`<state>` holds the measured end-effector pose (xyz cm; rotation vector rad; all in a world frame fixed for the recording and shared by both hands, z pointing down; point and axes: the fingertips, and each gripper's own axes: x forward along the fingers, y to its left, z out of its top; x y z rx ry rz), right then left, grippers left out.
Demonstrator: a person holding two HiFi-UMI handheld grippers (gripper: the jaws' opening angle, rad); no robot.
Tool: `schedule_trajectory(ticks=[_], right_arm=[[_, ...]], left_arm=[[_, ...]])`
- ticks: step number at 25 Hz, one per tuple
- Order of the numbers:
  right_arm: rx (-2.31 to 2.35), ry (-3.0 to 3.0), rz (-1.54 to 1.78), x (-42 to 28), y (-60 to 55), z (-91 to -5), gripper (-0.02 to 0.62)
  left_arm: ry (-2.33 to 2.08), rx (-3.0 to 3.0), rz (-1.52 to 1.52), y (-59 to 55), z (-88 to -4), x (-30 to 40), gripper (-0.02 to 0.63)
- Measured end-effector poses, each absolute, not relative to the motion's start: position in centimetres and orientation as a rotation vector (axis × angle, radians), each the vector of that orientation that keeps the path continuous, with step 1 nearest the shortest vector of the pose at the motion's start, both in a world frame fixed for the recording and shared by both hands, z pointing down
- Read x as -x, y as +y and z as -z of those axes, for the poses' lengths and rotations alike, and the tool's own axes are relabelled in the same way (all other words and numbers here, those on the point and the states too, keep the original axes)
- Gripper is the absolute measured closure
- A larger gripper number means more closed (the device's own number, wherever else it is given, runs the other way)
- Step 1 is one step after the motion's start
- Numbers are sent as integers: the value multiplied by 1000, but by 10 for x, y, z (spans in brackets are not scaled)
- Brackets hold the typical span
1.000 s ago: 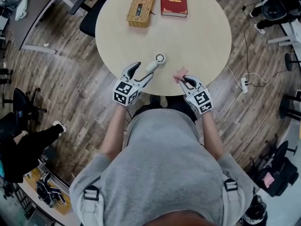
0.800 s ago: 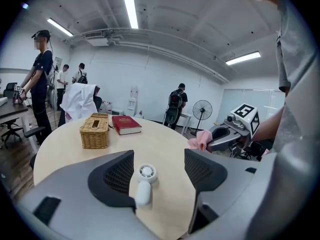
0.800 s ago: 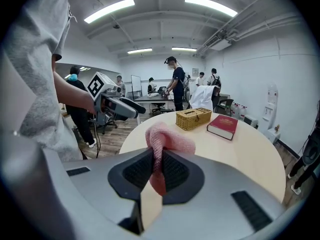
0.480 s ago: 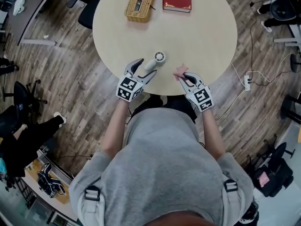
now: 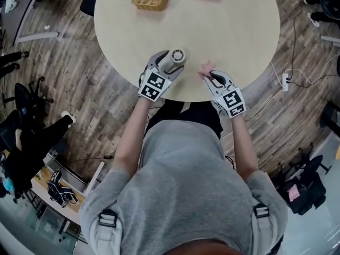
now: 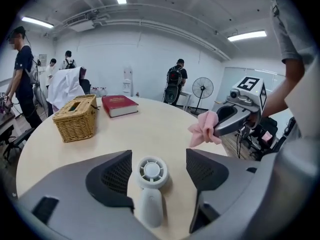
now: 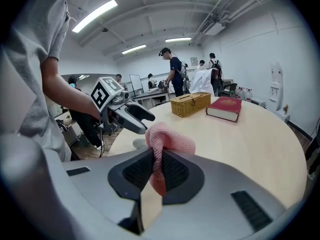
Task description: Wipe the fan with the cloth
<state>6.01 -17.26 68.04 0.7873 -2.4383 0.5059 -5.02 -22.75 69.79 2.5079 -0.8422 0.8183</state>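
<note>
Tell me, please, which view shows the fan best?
The left gripper view: the fan lies close and whole. The head view shows it small; the right gripper view, only a sliver behind the cloth.

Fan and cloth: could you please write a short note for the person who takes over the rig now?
Left gripper: open, jaws just been opening wider; the fan lies on the table between them, not gripped.
Right gripper: shut on the pink cloth, held to the right of the fan, not touching it.
Done: cloth is in hand.
Left to do: grip the fan, then wipe it with the cloth.
</note>
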Motion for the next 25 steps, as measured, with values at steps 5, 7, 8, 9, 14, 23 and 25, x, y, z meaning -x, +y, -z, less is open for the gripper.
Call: schedule_trajectory(ticks=[5, 7, 8, 9, 14, 23, 25], right_arm=[[-761, -2432, -529, -66, -186, -696, 552], [-741, -2432, -549, -64, -185, -703, 552], [-729, -2431, -559, -63, -184, -707, 554], [-720, -2428, -566, -62, -183, -711, 552], [-704, -2441, -630, -55, -180, -718, 554], [-679, -2442, -655, -59, -180, -721, 554], [-687, -2440, -657, -63, -181, -720, 554]], left_arm=[[-794, -2512, -1040, -236, -737, 39, 256], [-781, -2497, -1055, -239, -750, 37, 252], [-774, -2485, -1061, -239, -757, 36, 249], [-769, -2474, -1070, -240, -764, 35, 247], [-798, -2385, -1036, -245, -790, 32, 245], [-838, -2371, -1014, -252, -800, 26, 245], [-853, -2370, -997, -252, -800, 25, 245]])
